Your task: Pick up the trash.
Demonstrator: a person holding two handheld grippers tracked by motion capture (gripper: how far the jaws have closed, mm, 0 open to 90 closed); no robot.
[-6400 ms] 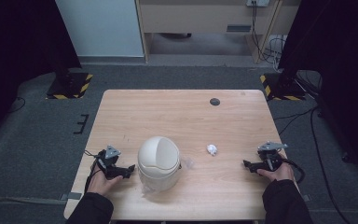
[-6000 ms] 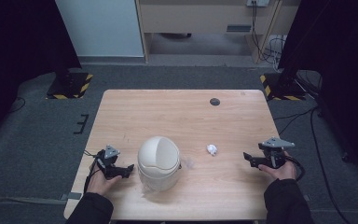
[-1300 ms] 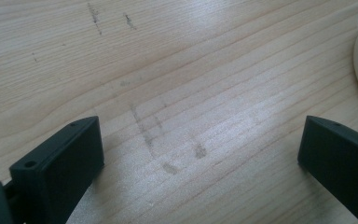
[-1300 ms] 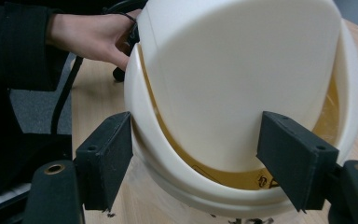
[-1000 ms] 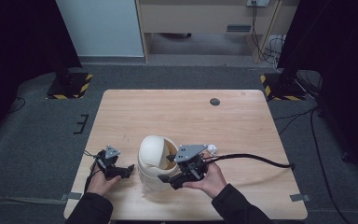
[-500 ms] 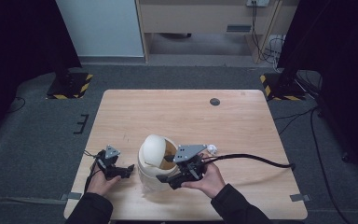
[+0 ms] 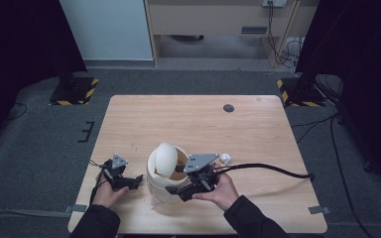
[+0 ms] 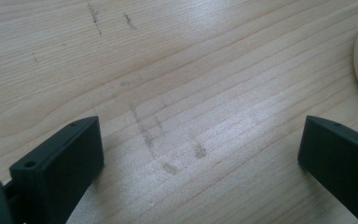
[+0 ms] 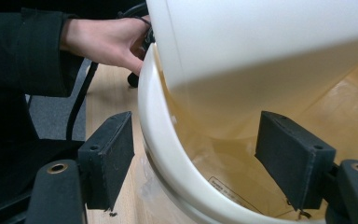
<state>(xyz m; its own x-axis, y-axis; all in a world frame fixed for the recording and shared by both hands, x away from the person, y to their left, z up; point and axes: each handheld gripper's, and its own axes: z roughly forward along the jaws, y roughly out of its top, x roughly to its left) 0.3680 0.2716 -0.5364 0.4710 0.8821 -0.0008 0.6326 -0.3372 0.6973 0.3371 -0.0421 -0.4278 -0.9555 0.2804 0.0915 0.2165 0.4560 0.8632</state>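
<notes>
White round plastic bin is sitting near our table's front edge, swing lid tilted; we are straddling its rim with our right gripper, jaws released. Our left gripper is resting beside it, unclenched and empty.

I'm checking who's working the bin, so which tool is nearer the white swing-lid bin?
Right. The right tool is at the white bin, its jaws straddling the rim. The left tool rests on the table beside it, apart.

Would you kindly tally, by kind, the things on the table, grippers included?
Grippers: 2, left gripper and right gripper
White swing-lid bins: 1, bin
Crumpled white paper balls: 1, paper ball
Dark round discs: 1, disc
Total: 5
</notes>
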